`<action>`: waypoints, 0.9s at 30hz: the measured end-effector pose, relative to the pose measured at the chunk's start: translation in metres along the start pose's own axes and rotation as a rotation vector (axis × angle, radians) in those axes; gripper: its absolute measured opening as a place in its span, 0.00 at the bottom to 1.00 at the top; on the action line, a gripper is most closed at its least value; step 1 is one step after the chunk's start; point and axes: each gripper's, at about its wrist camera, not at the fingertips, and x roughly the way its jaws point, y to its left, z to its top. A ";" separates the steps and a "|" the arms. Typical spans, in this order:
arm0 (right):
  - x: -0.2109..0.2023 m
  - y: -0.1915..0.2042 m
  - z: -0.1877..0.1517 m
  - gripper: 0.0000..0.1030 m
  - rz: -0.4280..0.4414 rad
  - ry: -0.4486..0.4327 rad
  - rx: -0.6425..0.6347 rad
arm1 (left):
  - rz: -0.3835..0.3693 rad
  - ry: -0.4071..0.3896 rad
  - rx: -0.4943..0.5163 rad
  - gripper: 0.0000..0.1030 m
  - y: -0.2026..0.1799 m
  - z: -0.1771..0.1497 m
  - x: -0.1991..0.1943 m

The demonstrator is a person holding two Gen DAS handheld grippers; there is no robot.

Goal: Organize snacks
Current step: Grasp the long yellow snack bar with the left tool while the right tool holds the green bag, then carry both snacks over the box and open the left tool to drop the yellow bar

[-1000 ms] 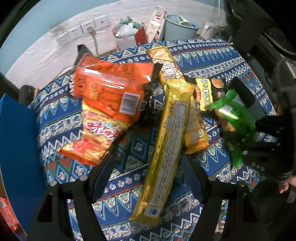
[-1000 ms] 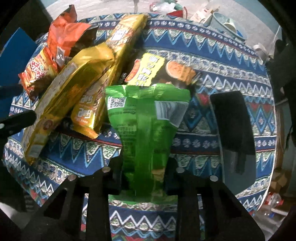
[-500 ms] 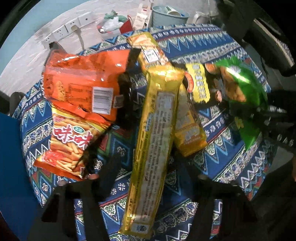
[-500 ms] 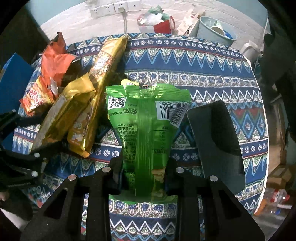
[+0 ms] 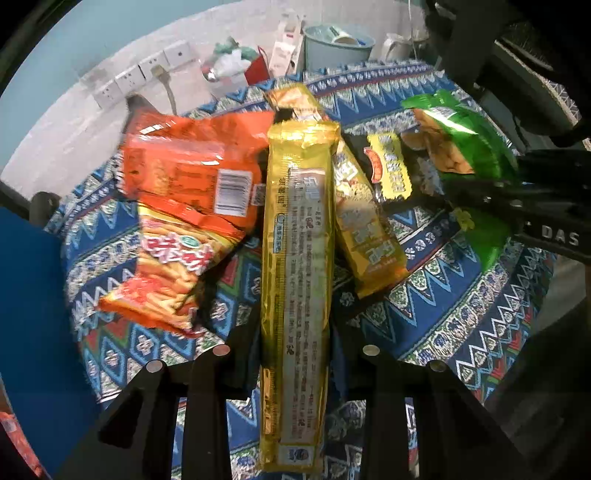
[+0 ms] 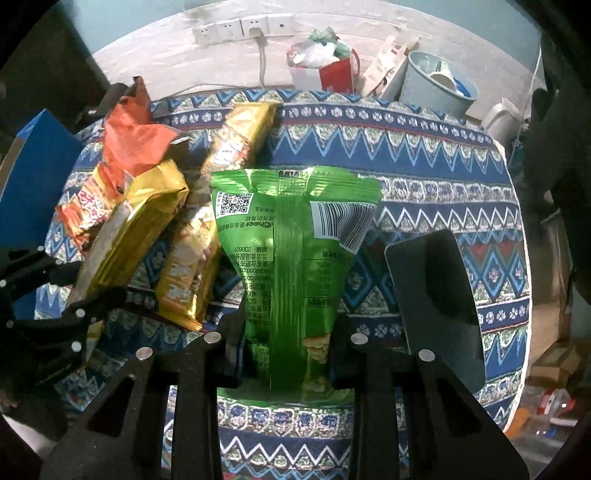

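Observation:
My left gripper (image 5: 293, 343) points down at the round patterned table (image 6: 424, 166). Its jaws are closing on a long yellow snack packet (image 5: 295, 240), and the pads press both of its sides near the lower end. The right gripper (image 6: 286, 350) is shut on the bottom of a green snack bag (image 6: 291, 251), held upright above the cloth. That green bag (image 5: 469, 147) also shows at the right of the left wrist view. Two orange bags (image 5: 188, 177) lie overlapped left of the long packet. A shorter yellow packet (image 5: 365, 229) and a black-and-yellow packet (image 5: 388, 170) lie to its right.
A black flat slab (image 6: 436, 302) lies on the cloth at the right. A blue box (image 5: 29, 314) stands at the table's left edge. On the floor behind are a pale bucket (image 6: 436, 85), a red-and-white bag (image 6: 332, 70) and a row of power sockets (image 6: 240, 29).
The left jaws have gone from wide apart to pinched on the long yellow packet. The right gripper has lifted the green bag somewhat, uncovering the black-and-yellow packet.

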 end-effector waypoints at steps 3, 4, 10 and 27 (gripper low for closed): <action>-0.006 0.005 0.002 0.28 -0.004 -0.016 -0.012 | -0.004 -0.030 -0.017 0.31 0.006 -0.005 -0.017; -0.008 0.008 0.004 0.28 -0.004 -0.022 -0.015 | -0.005 -0.040 -0.026 0.31 0.010 -0.007 -0.023; -0.018 0.021 0.011 0.28 0.004 -0.049 -0.034 | -0.001 -0.087 -0.072 0.31 0.028 -0.016 -0.052; -0.055 0.088 0.033 0.28 0.064 -0.137 -0.140 | 0.025 -0.208 -0.149 0.30 0.058 -0.032 -0.111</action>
